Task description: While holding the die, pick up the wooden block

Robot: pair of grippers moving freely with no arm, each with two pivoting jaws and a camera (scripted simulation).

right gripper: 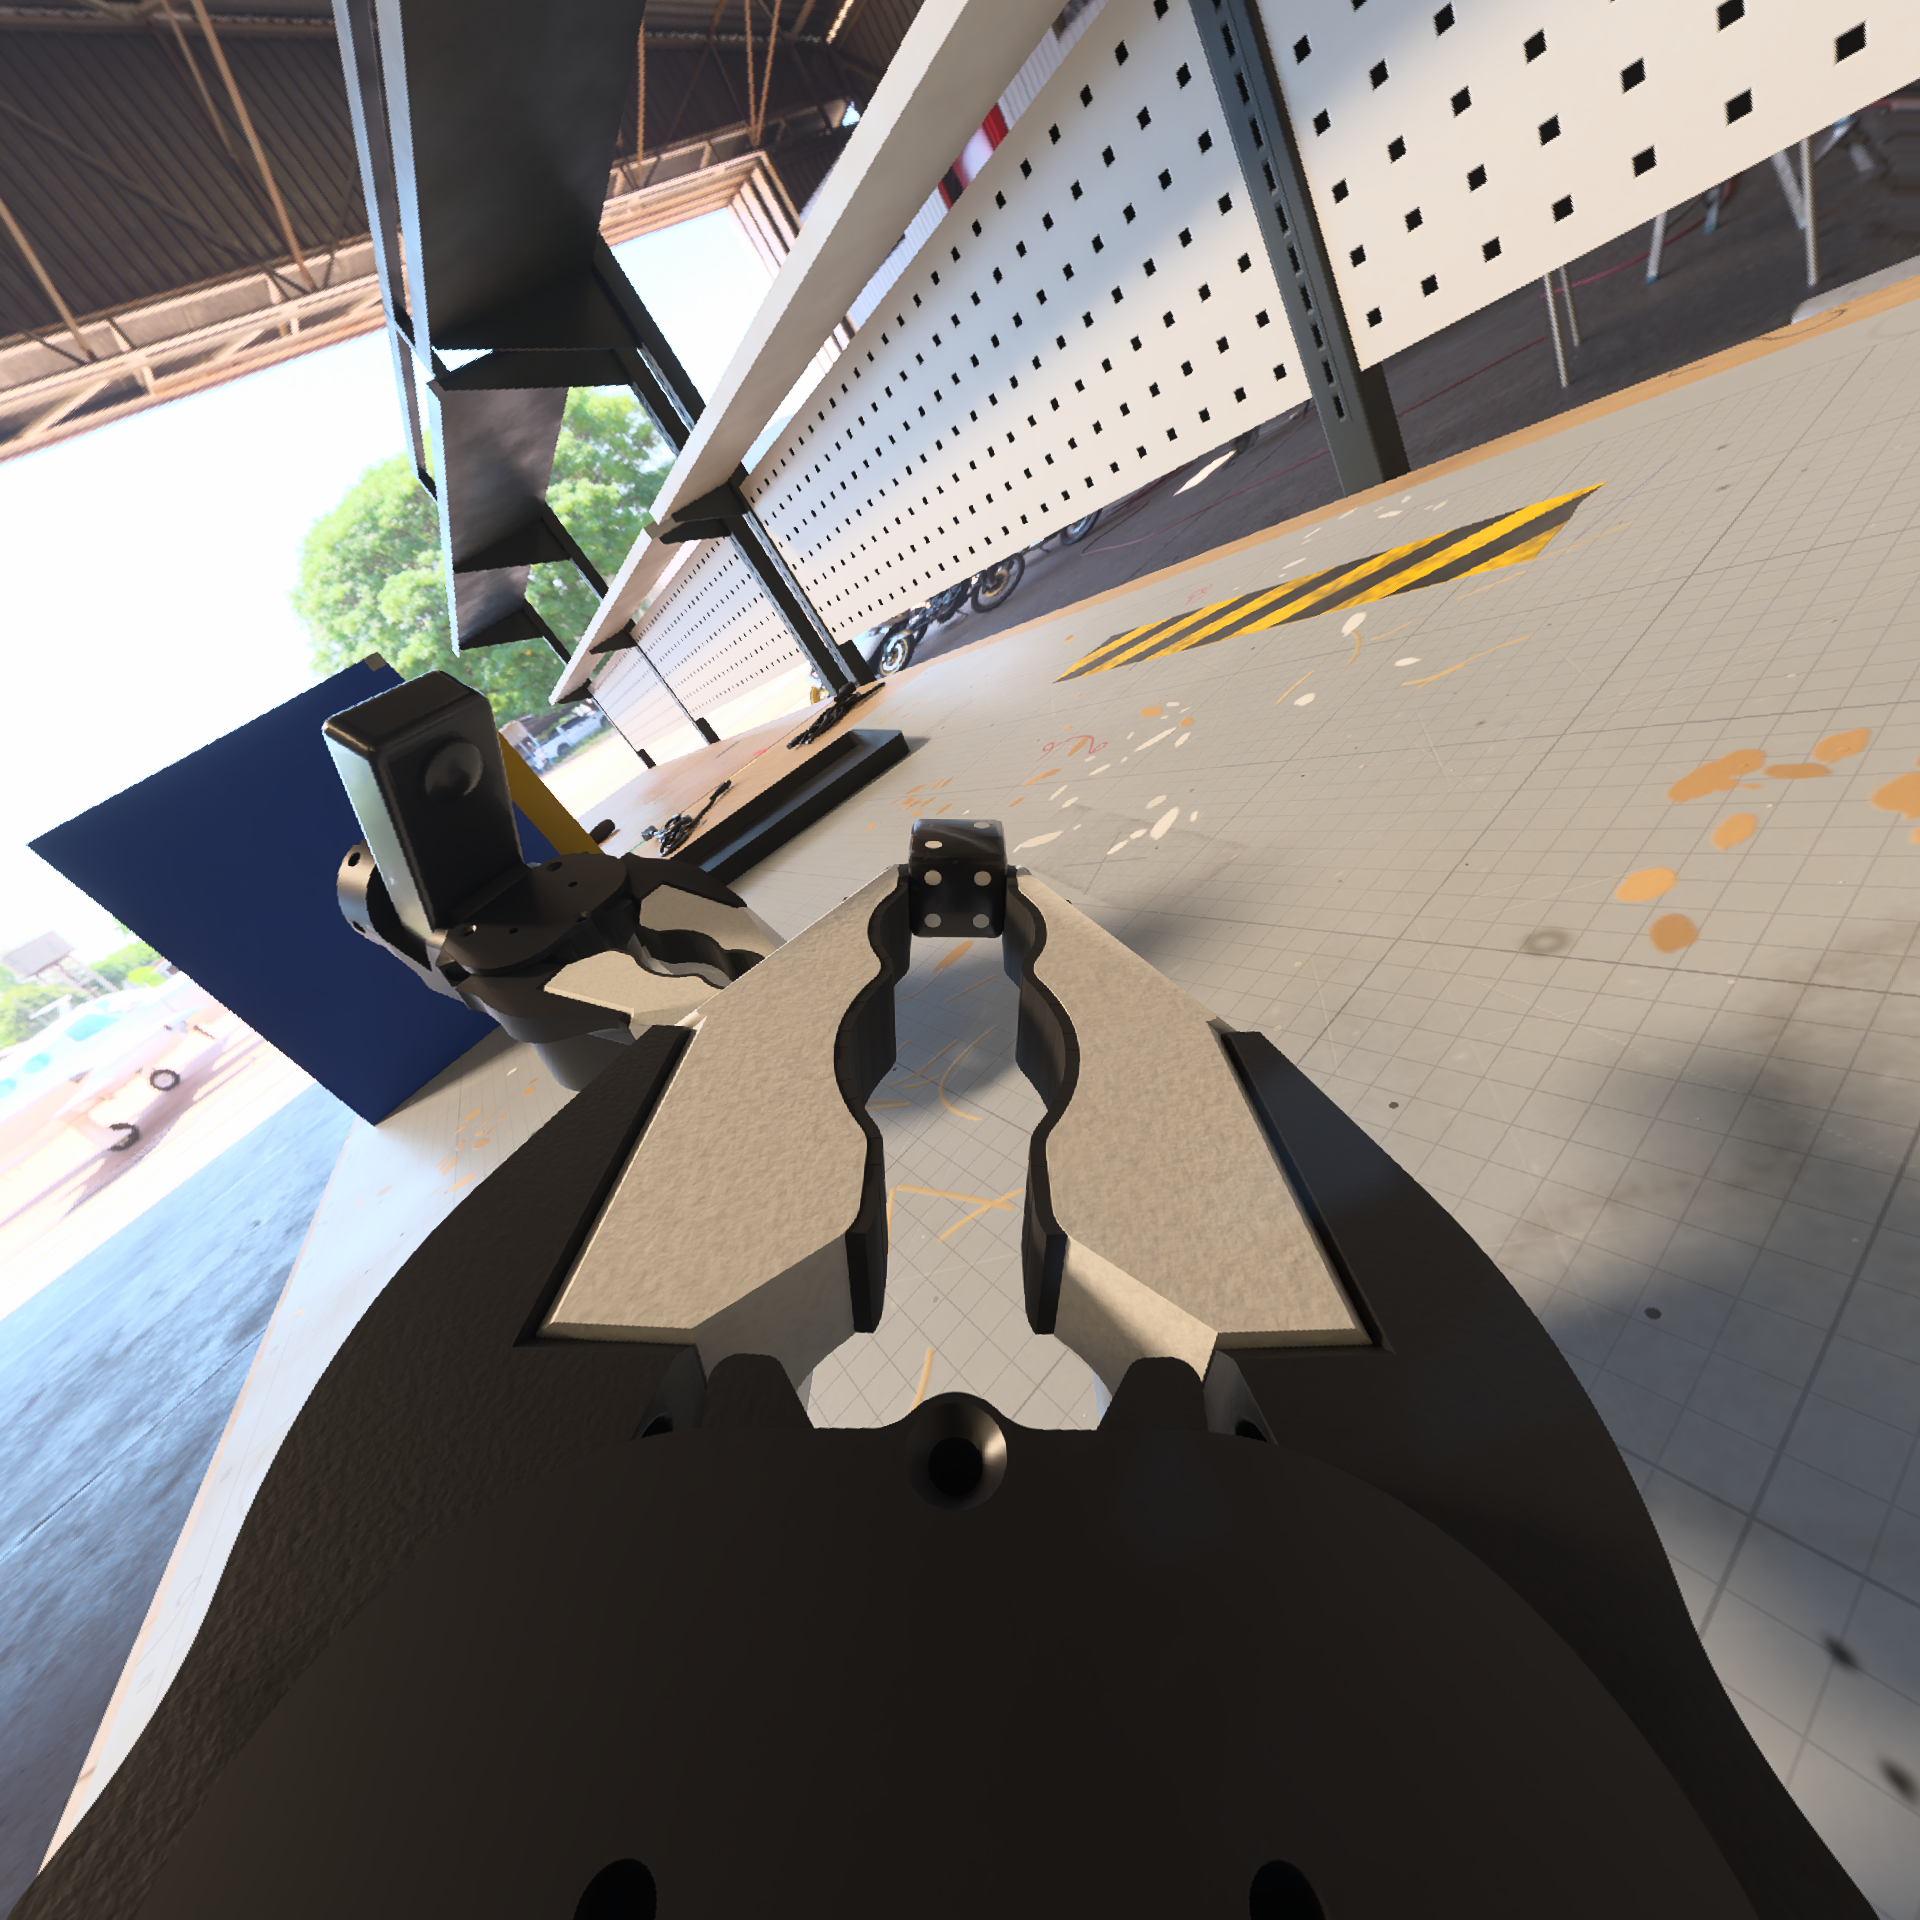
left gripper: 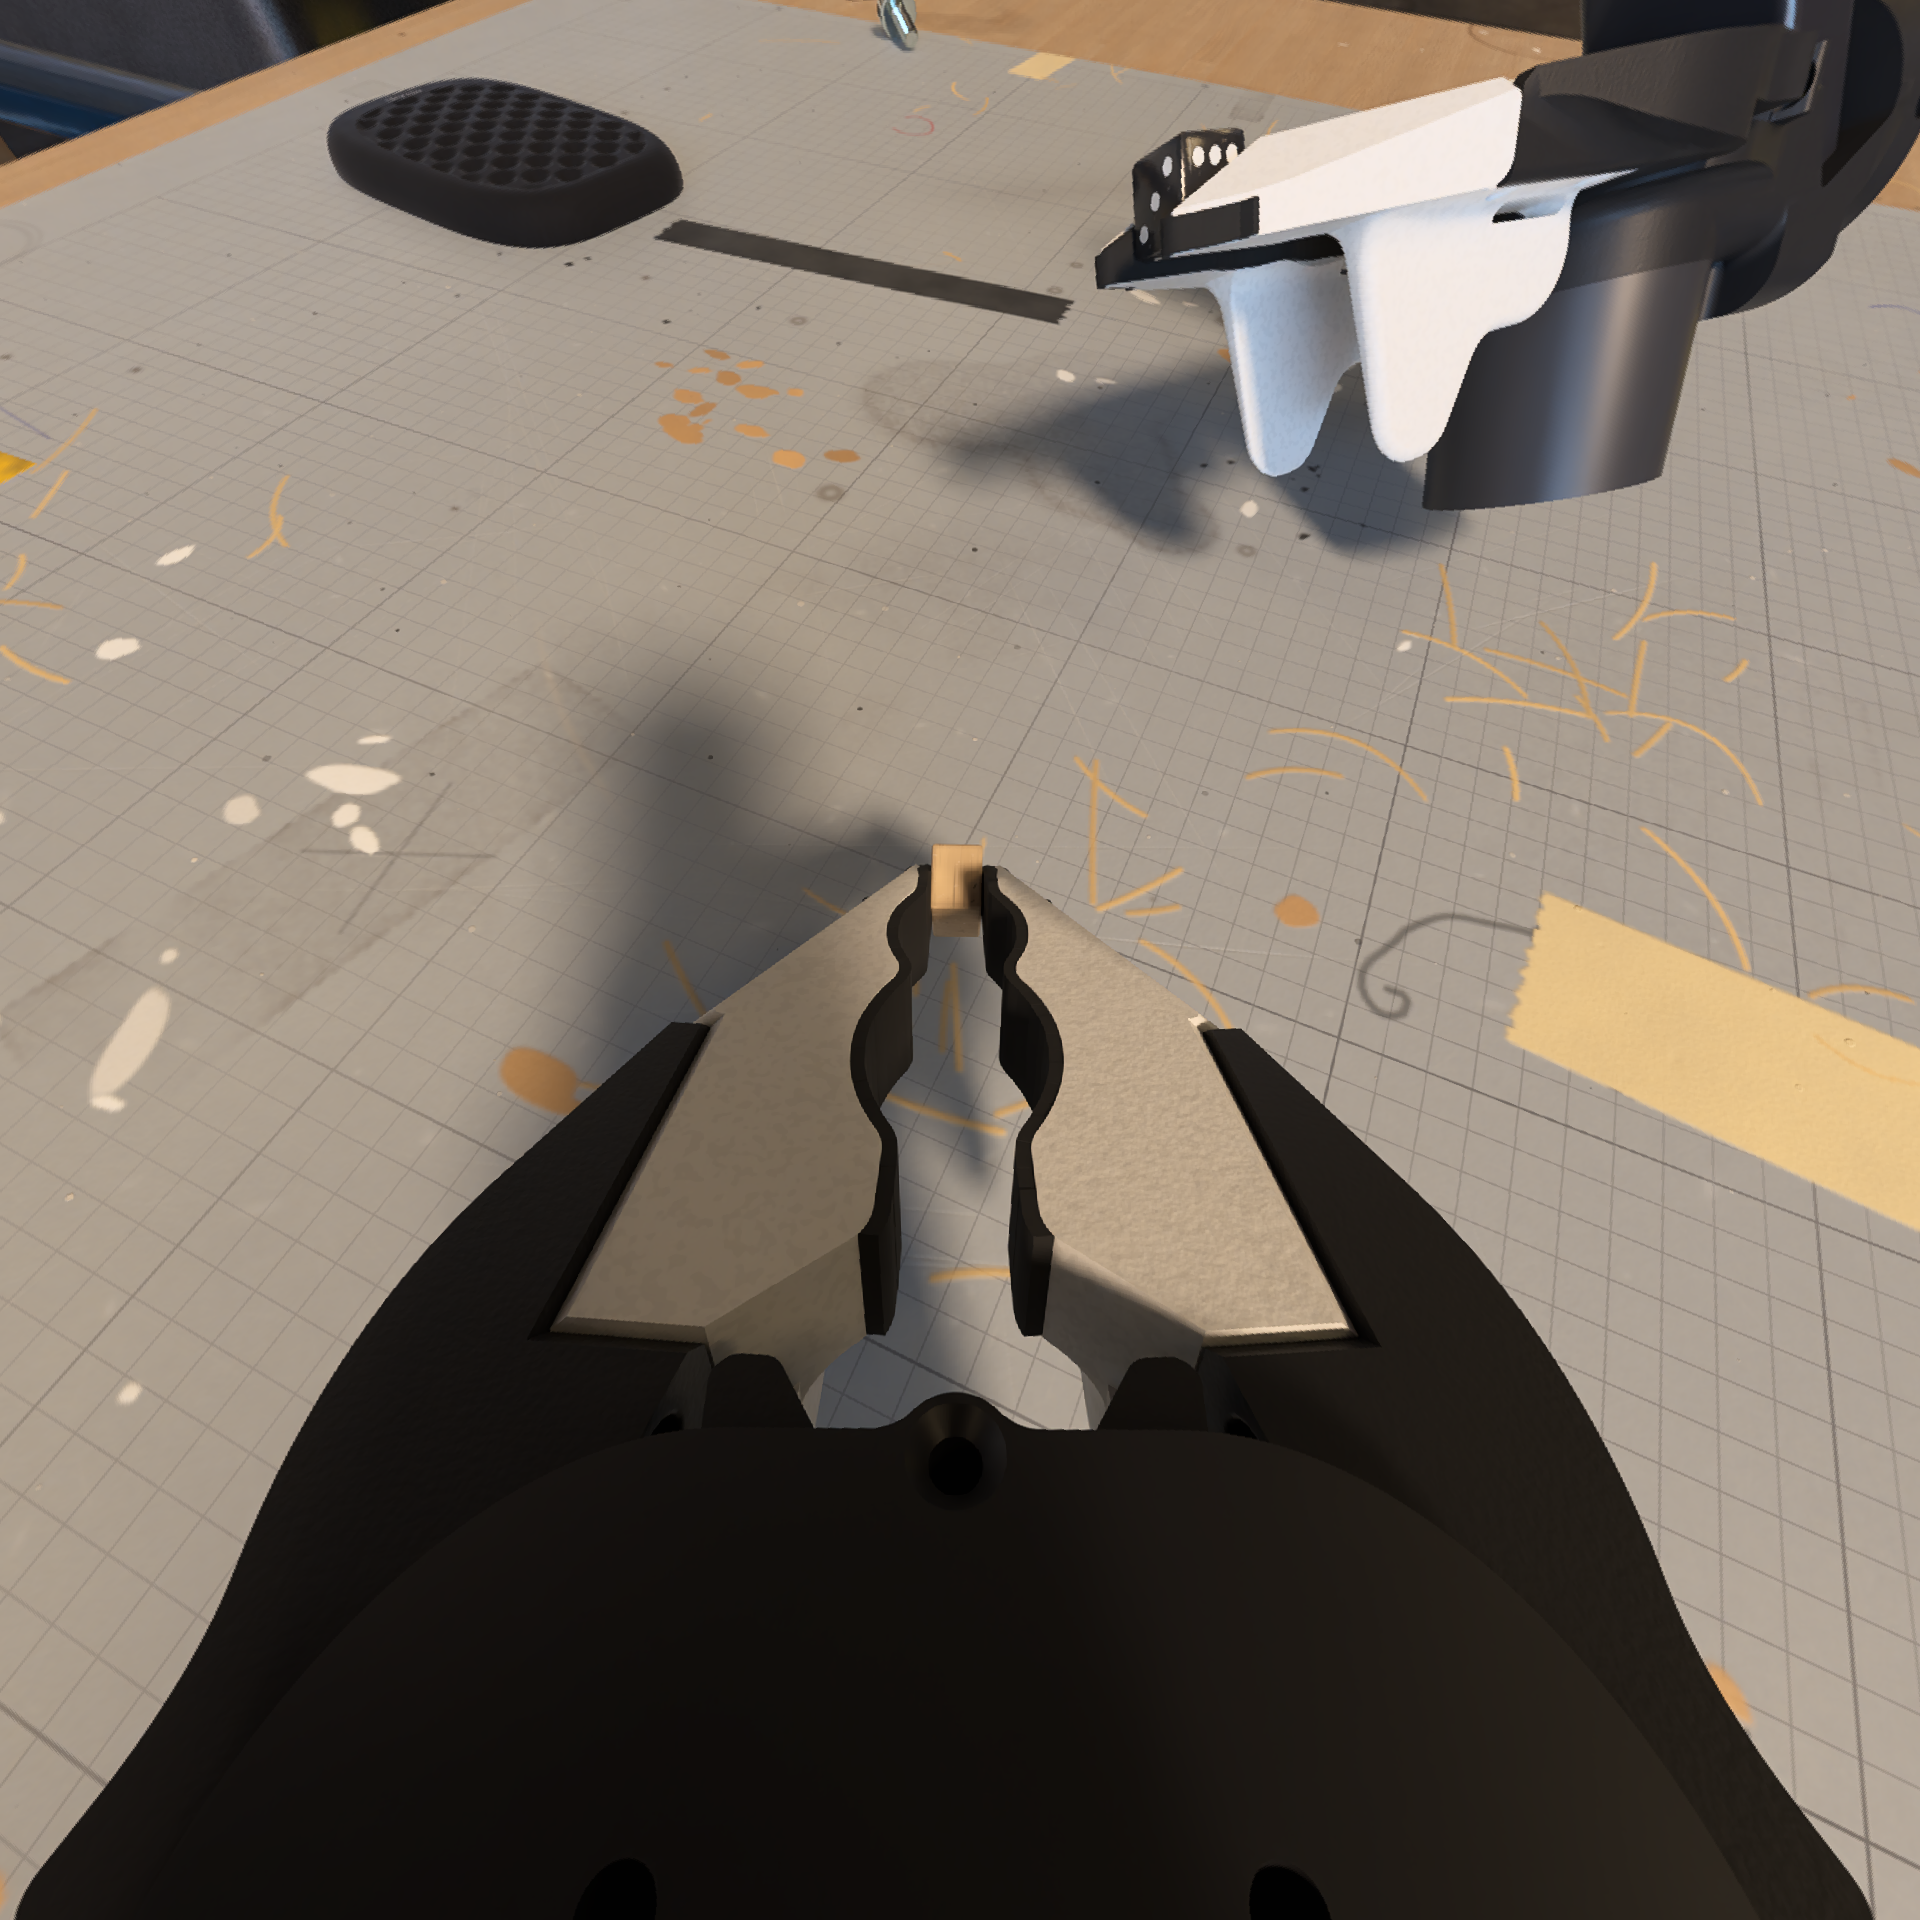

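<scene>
In the left wrist view my left gripper (left gripper: 956, 891) is shut on a small pale wooden block (left gripper: 956, 891), pinched at the fingertips above the grey cutting mat (left gripper: 520, 582). At the upper right of that view the right gripper (left gripper: 1169, 223) hangs above the mat, holding a black die (left gripper: 1174, 177) with white dots. In the right wrist view my right gripper (right gripper: 956, 883) is shut on the black die (right gripper: 956, 878) at its fingertips, tilted over the mat. The left gripper's body (right gripper: 488, 894) shows at the left there; its fingertips are hidden.
A black perforated oval pad (left gripper: 504, 156) lies at the far left of the mat. A black tape strip (left gripper: 862, 270) and a tan tape strip (left gripper: 1714, 1049) are stuck to it. A yellow-black striped patch (right gripper: 1340, 587), white pegboard wall (right gripper: 1091, 312) and blue panel (right gripper: 239, 883) border the table.
</scene>
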